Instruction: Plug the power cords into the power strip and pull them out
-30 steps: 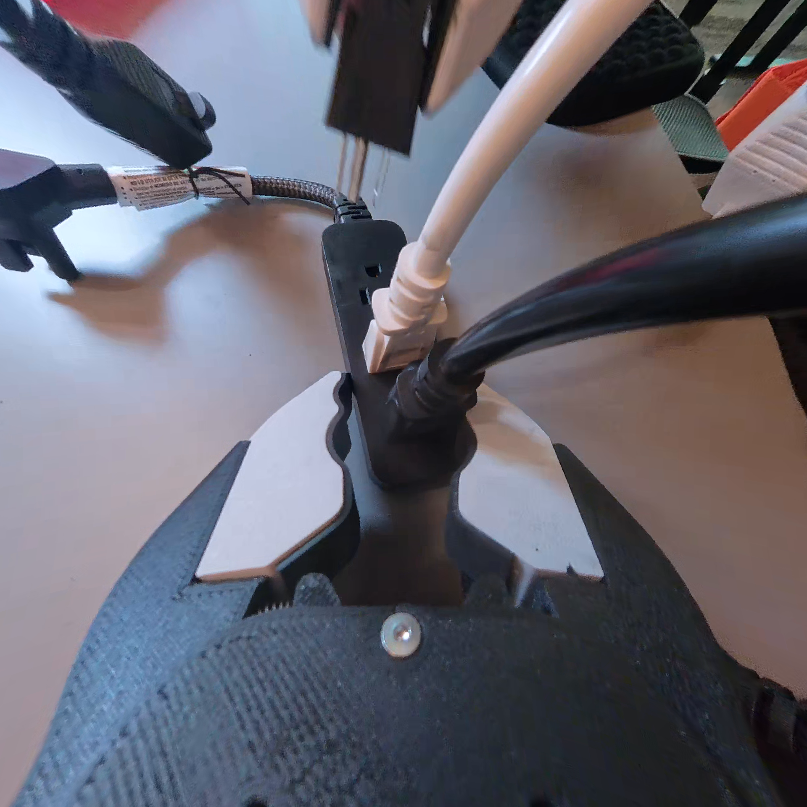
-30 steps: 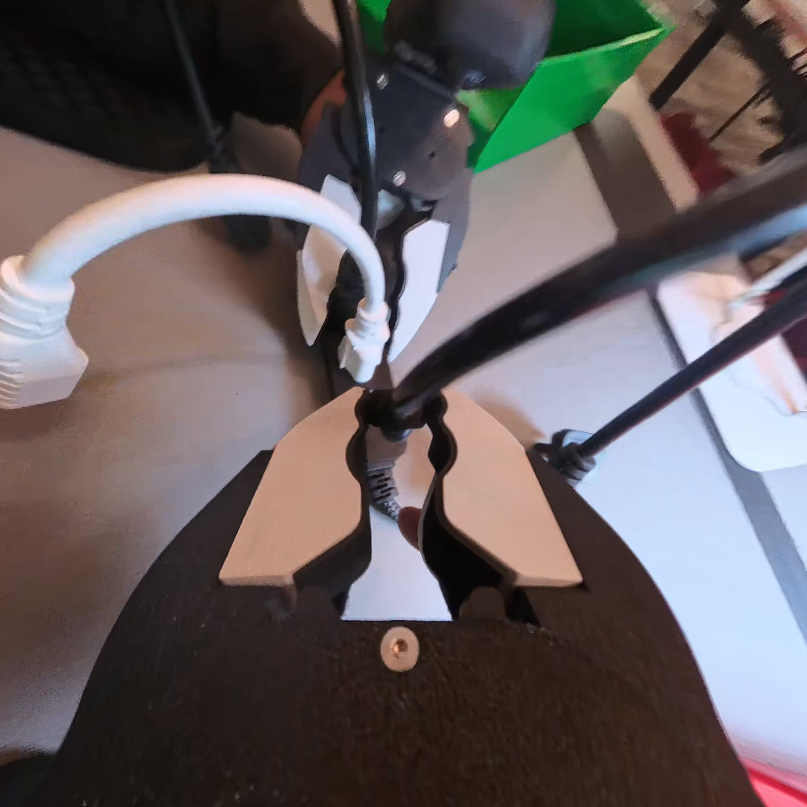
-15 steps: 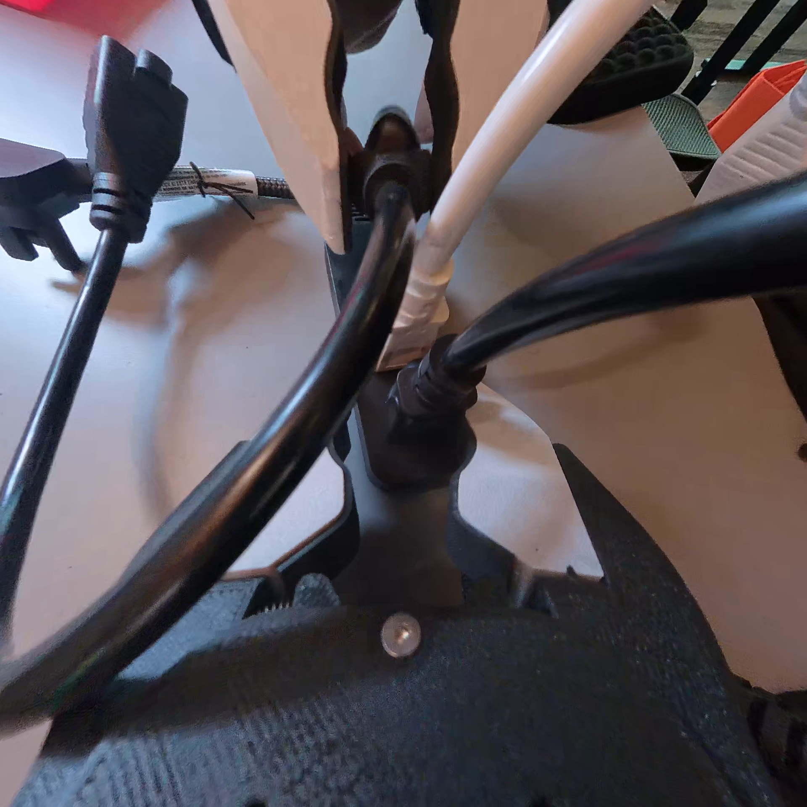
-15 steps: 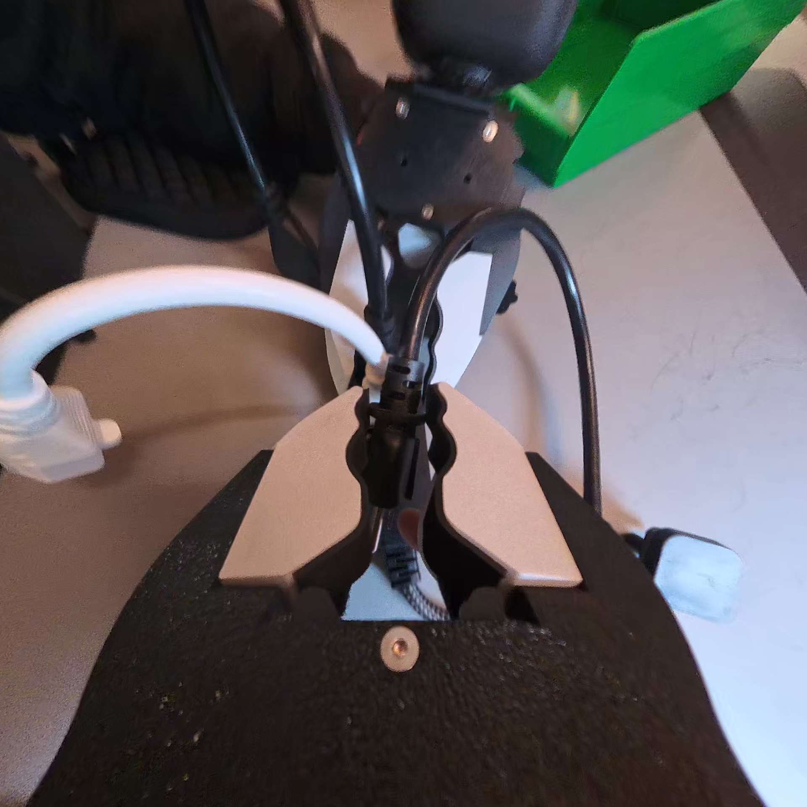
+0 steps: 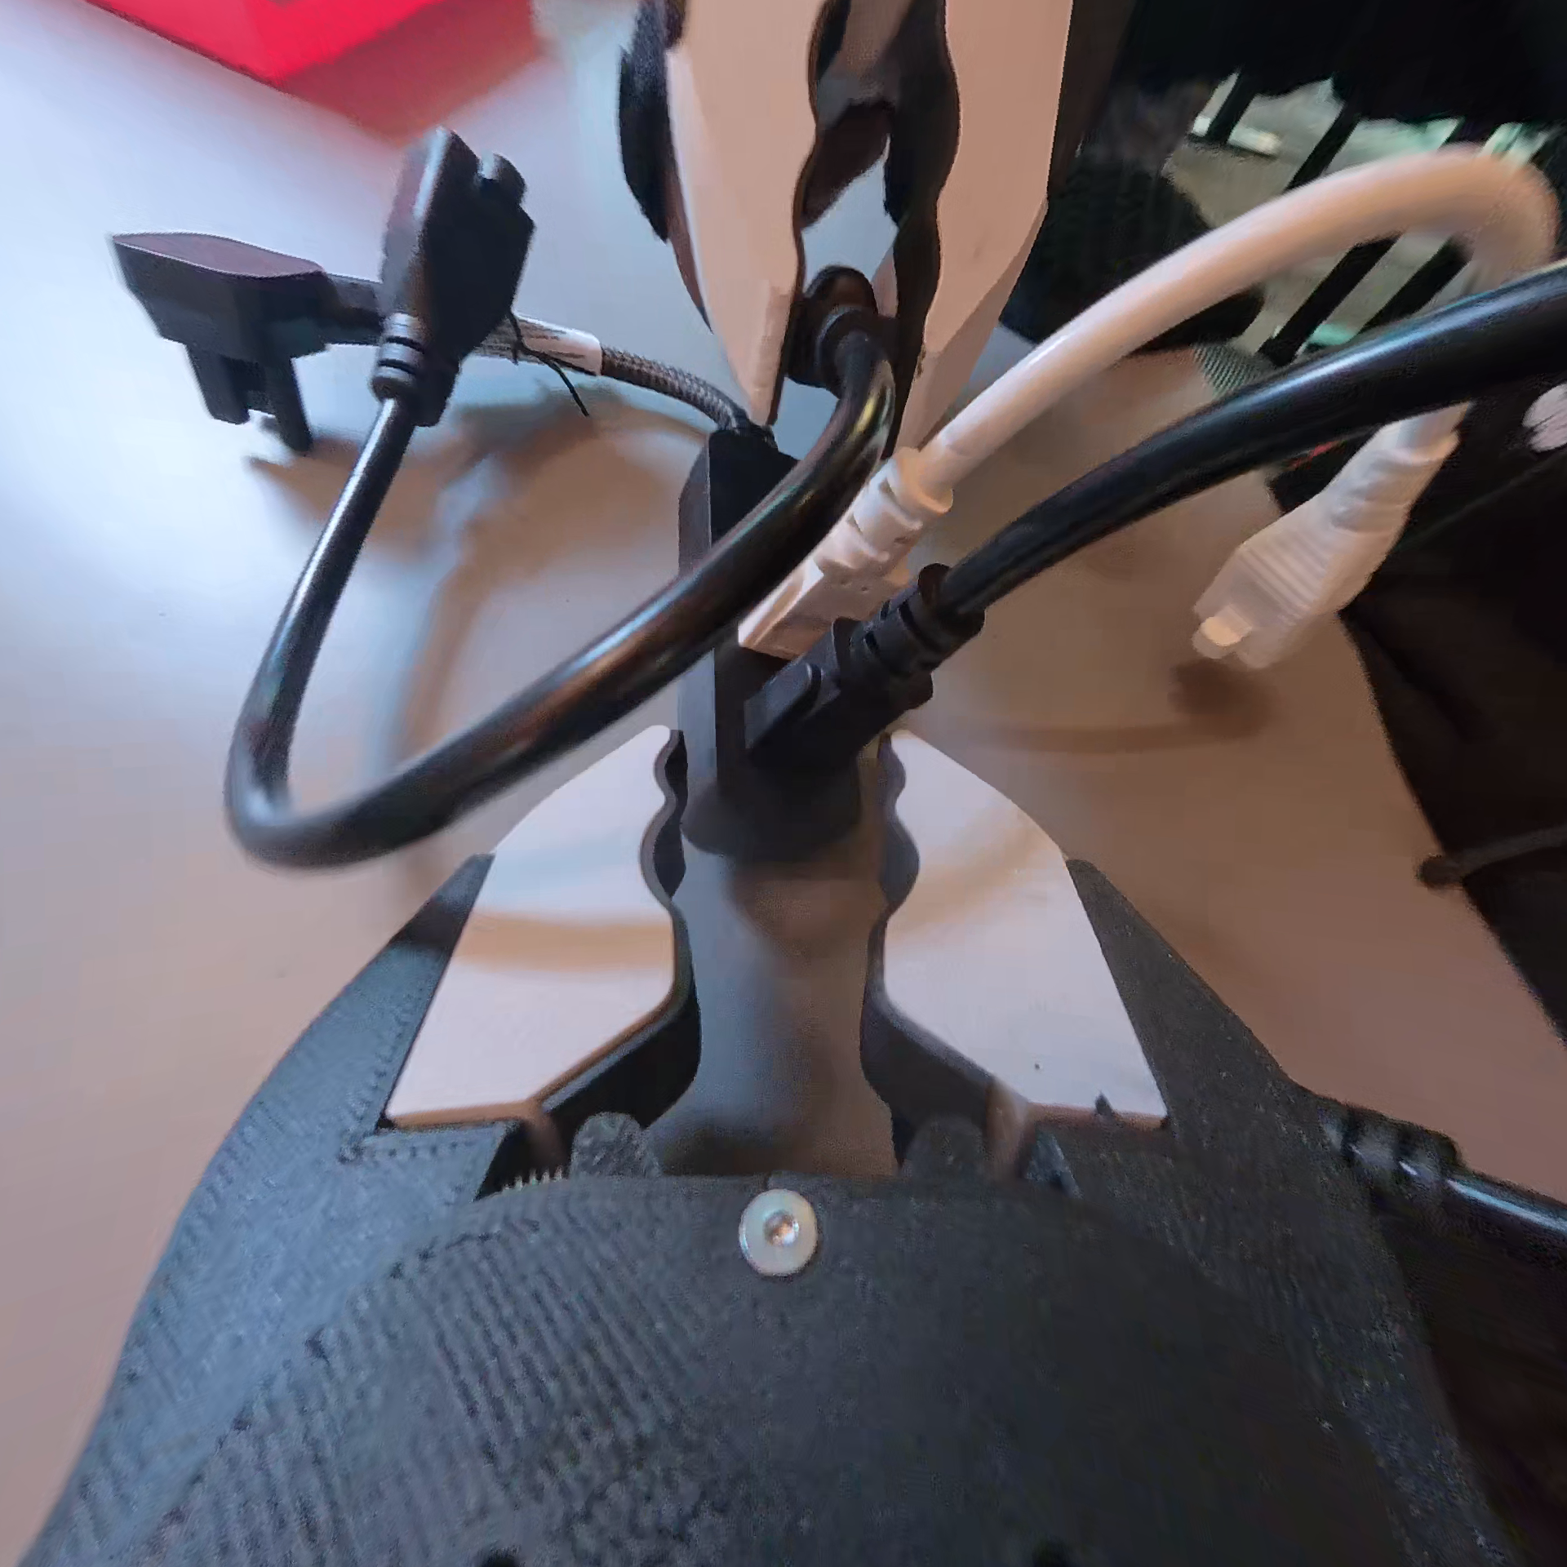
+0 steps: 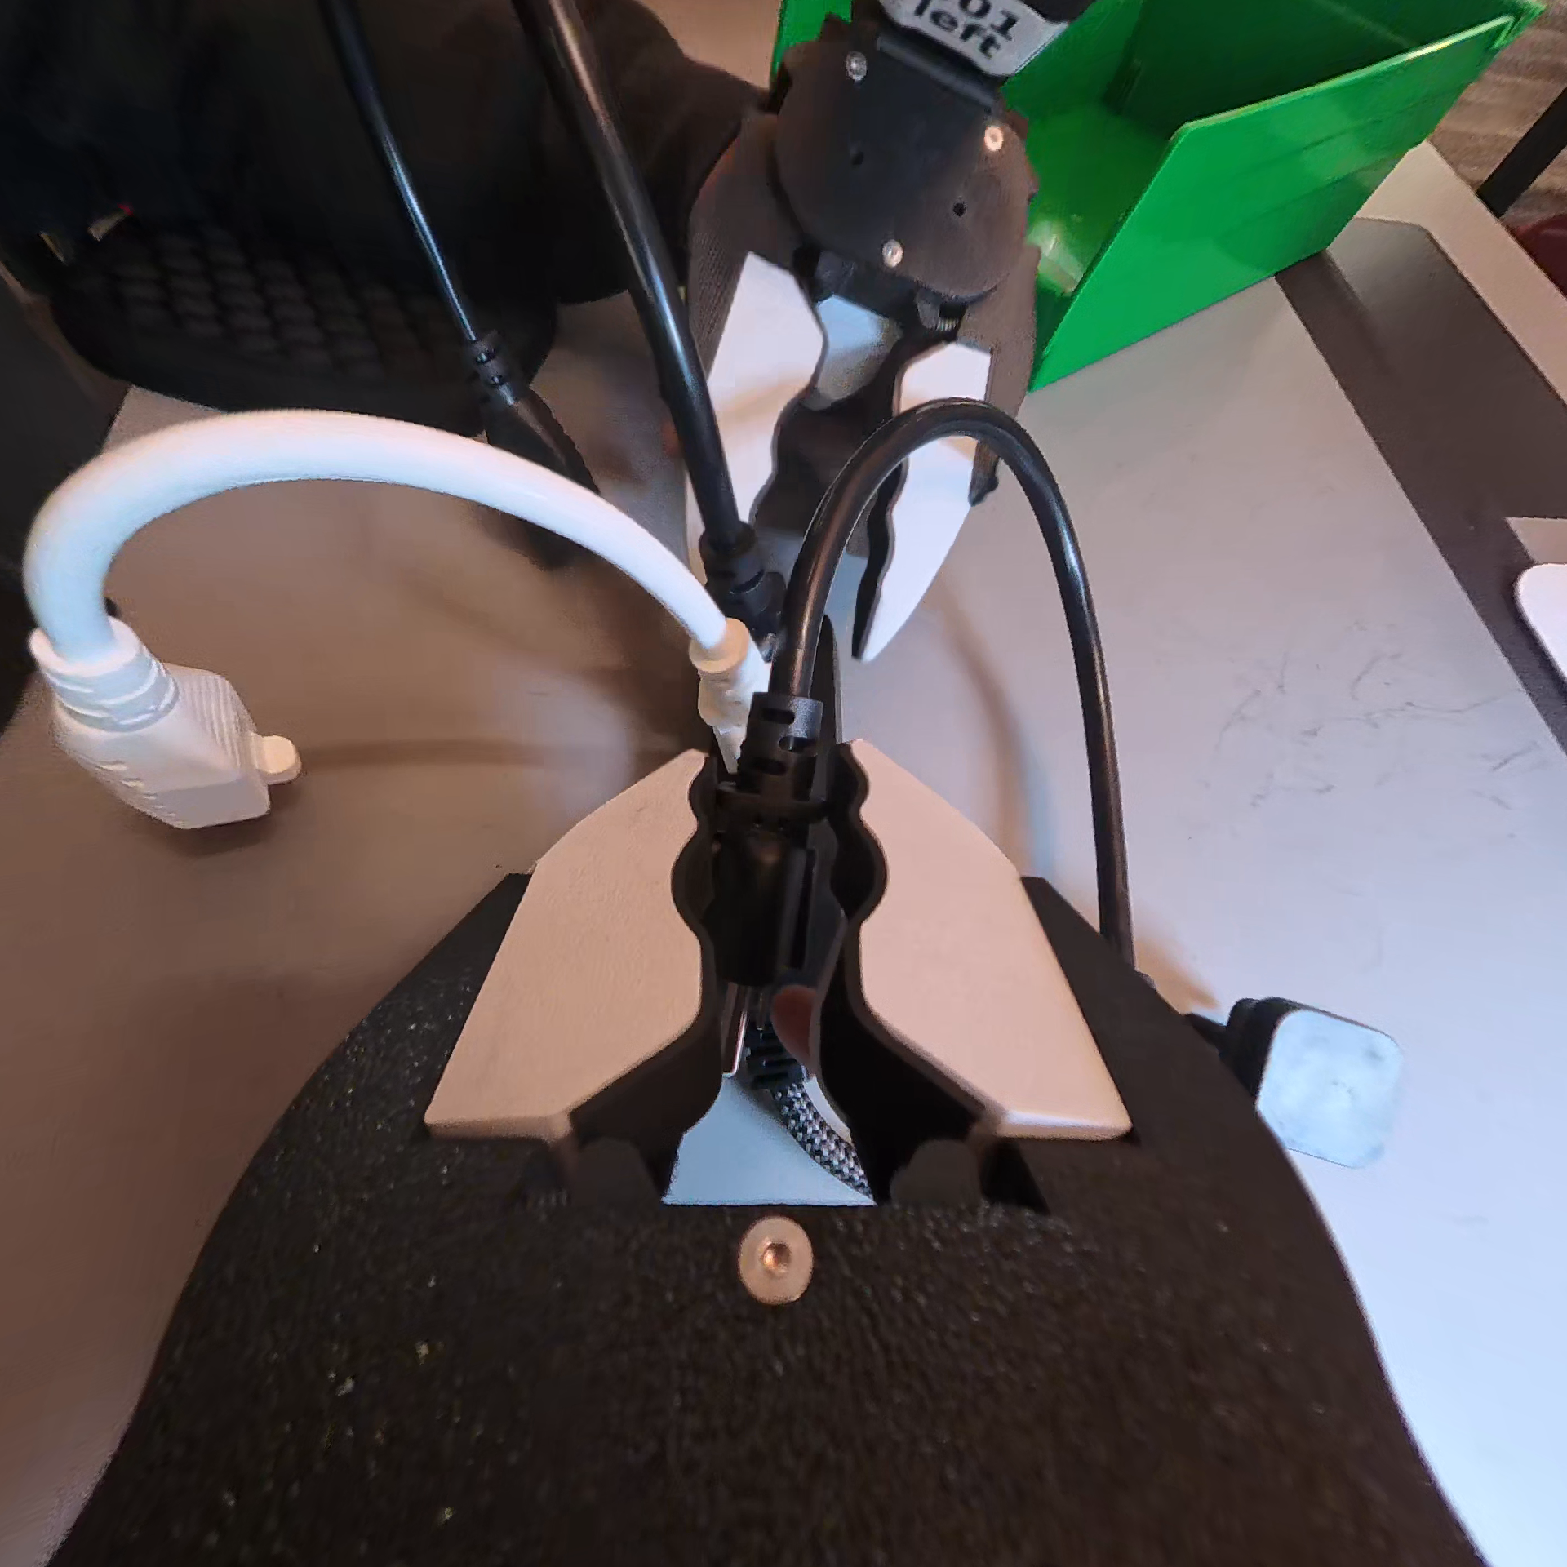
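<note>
In the left wrist view my left gripper (image 5: 776, 755) is shut on the near end of the black power strip (image 5: 721, 526), which lies on the table and points away. A black plug (image 5: 839, 678) and a white plug (image 5: 856, 560) sit in its nearer outlets. My right gripper (image 5: 839, 373) comes down from above and is shut on a second black plug (image 5: 835, 314) at the strip's far end. In the right wrist view that plug (image 6: 772, 865) is pinched between my right gripper's (image 6: 780, 755) pads, with a metal prong (image 6: 734, 1030) showing below it. How deep it sits I cannot tell.
The held plug's black cord (image 5: 475, 721) loops left to its free connector (image 5: 449, 254). The strip's own wall plug (image 5: 229, 297) lies at far left. The white cord's loose end (image 6: 170, 746) rests on the table. A green bin (image 6: 1229, 170) stands behind, and a red object (image 5: 297, 34) at the back left. Some 7 cm of space lies between my two pairs of fingers.
My right gripper has brought the black plug down from above the strip to its far end, dragging the cord loop into view. My left pads have closed slightly on the strip.
</note>
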Demonstrator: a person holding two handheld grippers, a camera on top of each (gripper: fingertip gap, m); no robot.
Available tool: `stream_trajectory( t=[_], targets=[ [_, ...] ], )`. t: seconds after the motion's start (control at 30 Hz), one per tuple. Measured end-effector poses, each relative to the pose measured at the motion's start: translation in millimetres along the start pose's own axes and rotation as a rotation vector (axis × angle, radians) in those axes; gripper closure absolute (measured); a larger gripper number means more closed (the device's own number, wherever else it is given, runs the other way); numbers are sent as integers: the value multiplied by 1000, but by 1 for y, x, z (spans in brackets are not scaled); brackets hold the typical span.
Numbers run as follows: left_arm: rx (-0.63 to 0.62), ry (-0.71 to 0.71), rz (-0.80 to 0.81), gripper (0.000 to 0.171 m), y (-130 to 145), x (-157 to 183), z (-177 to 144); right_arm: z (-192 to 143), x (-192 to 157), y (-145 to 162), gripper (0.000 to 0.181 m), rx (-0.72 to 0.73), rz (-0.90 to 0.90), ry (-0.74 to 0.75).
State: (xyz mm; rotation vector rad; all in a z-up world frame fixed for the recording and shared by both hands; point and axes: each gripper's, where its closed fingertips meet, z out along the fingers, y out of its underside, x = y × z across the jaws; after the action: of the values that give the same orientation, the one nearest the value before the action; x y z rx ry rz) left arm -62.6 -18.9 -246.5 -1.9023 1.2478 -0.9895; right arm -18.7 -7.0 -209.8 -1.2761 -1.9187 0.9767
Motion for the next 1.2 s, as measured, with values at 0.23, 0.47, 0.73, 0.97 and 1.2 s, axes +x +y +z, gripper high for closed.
stream_trajectory(
  t=[0.23, 0.47, 0.73, 0.97, 1.2],
  targets=[
    [460, 174, -175, 136, -84, 15, -52, -23, 14, -37, 155, 204, 2, 75],
    [719, 255, -349, 137, -193, 0, -65, -50, 39, -74, 156, 274, -134, 310],
    [462, -25, -156, 163, -226, 1, -14, -45, 40, -53, 156, 84, -46, 370],
    [8, -285, 117, 165, -195, 15, 29, -41, 36, -18, 142, -162, -7, 392],
    [-220, -388, 348, 168, -174, 21, 17, -87, 7, -14, 139, -63, 122, 198]
  ],
)
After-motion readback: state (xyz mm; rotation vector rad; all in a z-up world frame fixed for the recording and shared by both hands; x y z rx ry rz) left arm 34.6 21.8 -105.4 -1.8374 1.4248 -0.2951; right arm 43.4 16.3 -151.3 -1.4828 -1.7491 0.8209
